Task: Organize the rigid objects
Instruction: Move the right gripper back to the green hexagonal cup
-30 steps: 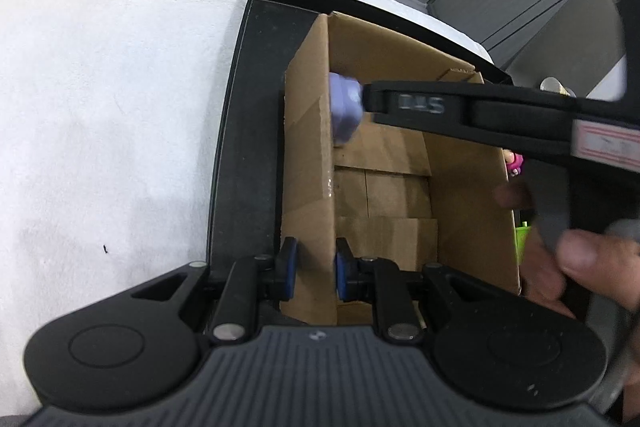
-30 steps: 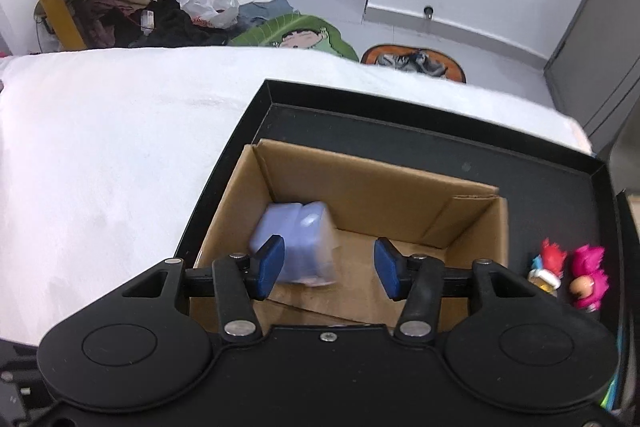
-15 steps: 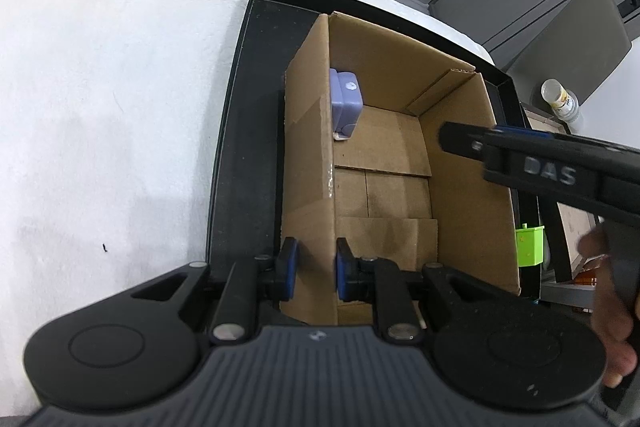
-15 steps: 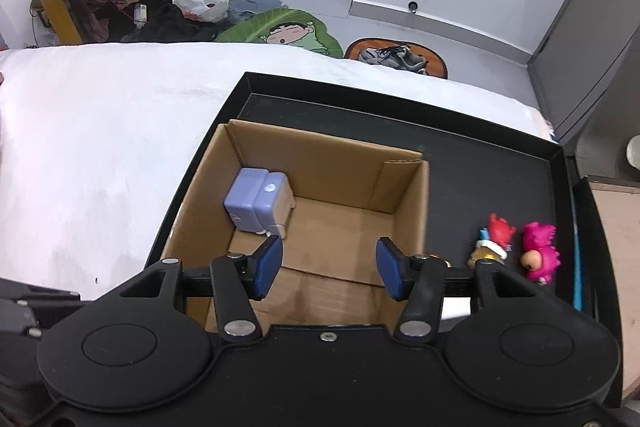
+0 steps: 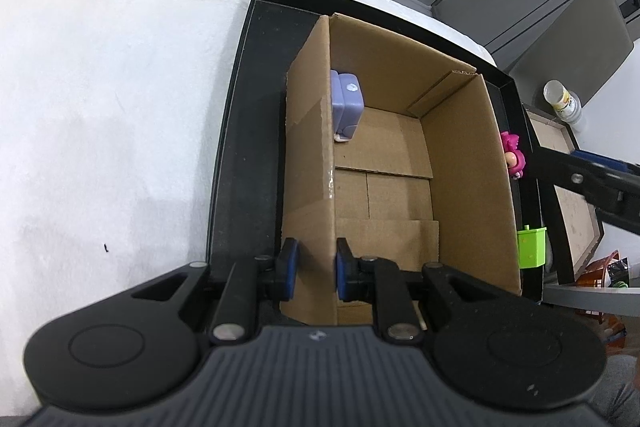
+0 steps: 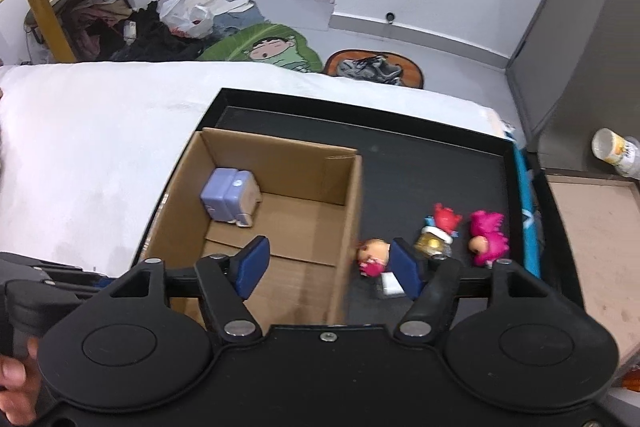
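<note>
A second ago the lilac block (image 6: 231, 197) was blurred between my right jaws; now it rests in the cardboard box's (image 6: 304, 163) far left corner, against the wall, and my right gripper (image 6: 327, 267) has pulled back and swung toward the figurines. Its jaws have just been opening and hold nothing. My left gripper (image 5: 313, 269) stays clamped on the box's near left wall, steadying it. Next, I judge, comes the small figurine (image 6: 372, 255) lying just beside the box on the black tray (image 6: 424, 163), with the red-haired one (image 6: 438, 231) and pink one (image 6: 488, 237) beyond. I'd centre over it, drop straight, and avoid nudging the box wall.
</note>
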